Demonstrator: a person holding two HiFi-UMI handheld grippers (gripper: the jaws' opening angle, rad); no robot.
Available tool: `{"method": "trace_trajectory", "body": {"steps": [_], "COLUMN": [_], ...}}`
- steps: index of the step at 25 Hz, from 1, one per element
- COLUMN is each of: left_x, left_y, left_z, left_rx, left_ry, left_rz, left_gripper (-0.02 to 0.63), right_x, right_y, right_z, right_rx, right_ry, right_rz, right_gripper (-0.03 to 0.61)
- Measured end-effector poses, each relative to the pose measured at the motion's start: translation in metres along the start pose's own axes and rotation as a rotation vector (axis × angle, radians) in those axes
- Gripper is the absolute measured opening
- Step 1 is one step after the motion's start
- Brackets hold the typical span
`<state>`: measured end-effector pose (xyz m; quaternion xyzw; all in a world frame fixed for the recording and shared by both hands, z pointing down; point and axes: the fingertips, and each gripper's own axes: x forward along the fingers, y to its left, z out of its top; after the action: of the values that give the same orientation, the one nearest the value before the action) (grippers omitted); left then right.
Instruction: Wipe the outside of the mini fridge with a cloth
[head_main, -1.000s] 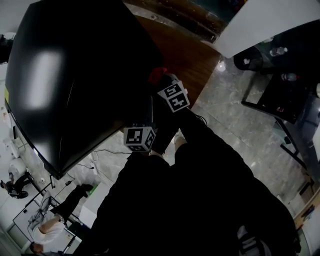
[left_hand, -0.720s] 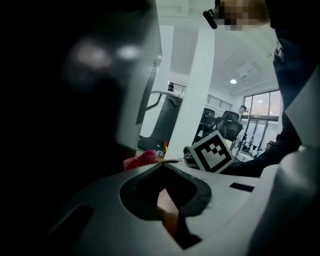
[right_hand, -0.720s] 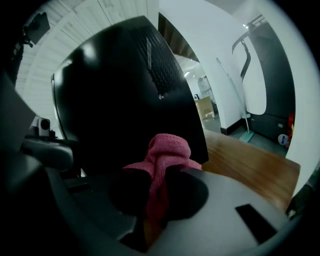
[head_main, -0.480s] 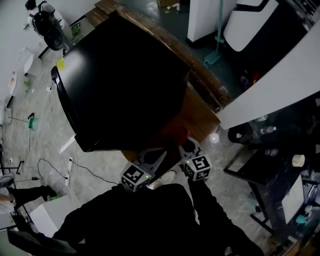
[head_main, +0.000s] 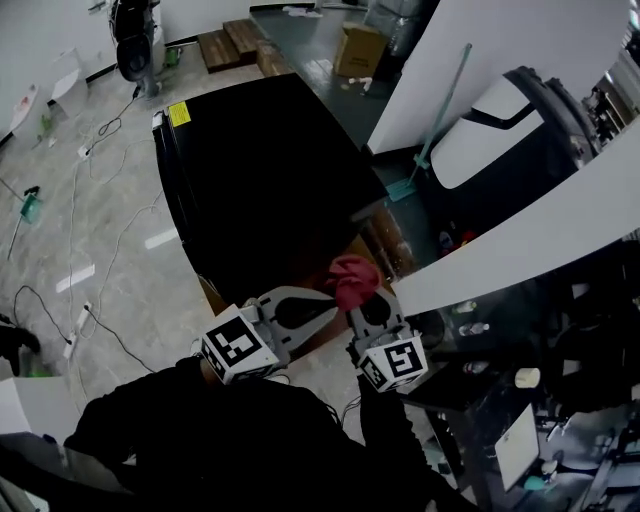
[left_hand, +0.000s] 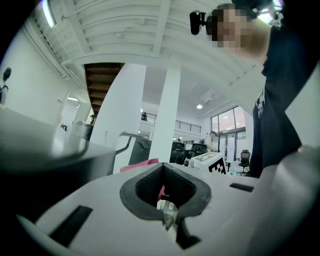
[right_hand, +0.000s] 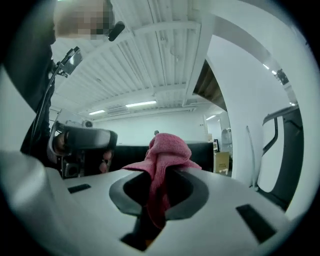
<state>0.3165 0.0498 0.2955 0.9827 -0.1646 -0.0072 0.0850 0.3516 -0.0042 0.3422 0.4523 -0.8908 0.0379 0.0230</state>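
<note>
Pinching the red cloth (right_hand: 162, 150) tight in the right gripper (right_hand: 157, 175), keeping the left gripper (left_hand: 162, 172) closed and empty just beside it; drawing back from the mini fridge (head_main: 260, 170), now ahead of both jaws; probably switching faces.

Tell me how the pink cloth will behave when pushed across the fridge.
Probably floppy: the cloth slumps in folds over the right tool. Likely light, as a pinch holds it up. Its nubby weave may drag and bunch on the fridge rather than slide.
</note>
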Motion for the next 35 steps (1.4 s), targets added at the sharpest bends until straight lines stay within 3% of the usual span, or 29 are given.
{"method": "trace_trajectory", "body": {"steps": [5,10,15,20,27,35], "left_x": [-0.029,-0.044,-0.043,-0.060,-0.111,-0.156], "left_y": [0.018,0.065,0.111,0.131,0.148,0.159], "left_z": [0.102,0.150,0.155,0.155,0.139,0.123], "left_rx": [0.059,0.130,0.120,0.099,0.088,0.074], "left_ry": [-0.104,-0.063,-0.001,0.001,0.004,0.010], "left_rz": [-0.011,-0.015,0.017,0.031,0.057,0.063], "left_gripper": [0.005,0.005,0.005,0.005,0.005,0.005], "right_x": [0.038,0.094,0.140,0.173,0.182,0.188], "right_y": [-0.011,-0.037,-0.075,-0.108,-0.092,-0.005], "right_z": [0.065,0.104,0.105,0.065,0.060,0.056], "right_rx": [-0.069,-0.114,-0.128,-0.184,-0.222,-0.239], "right_ry": [0.027,0.117,0.282,0.564,0.569,0.558], "right_rz": [-0.021,-0.081,-0.152,-0.221,-0.222,-0.137], "right_gripper": [0.057,0.058,0.058,0.058,0.052,0.051]}}
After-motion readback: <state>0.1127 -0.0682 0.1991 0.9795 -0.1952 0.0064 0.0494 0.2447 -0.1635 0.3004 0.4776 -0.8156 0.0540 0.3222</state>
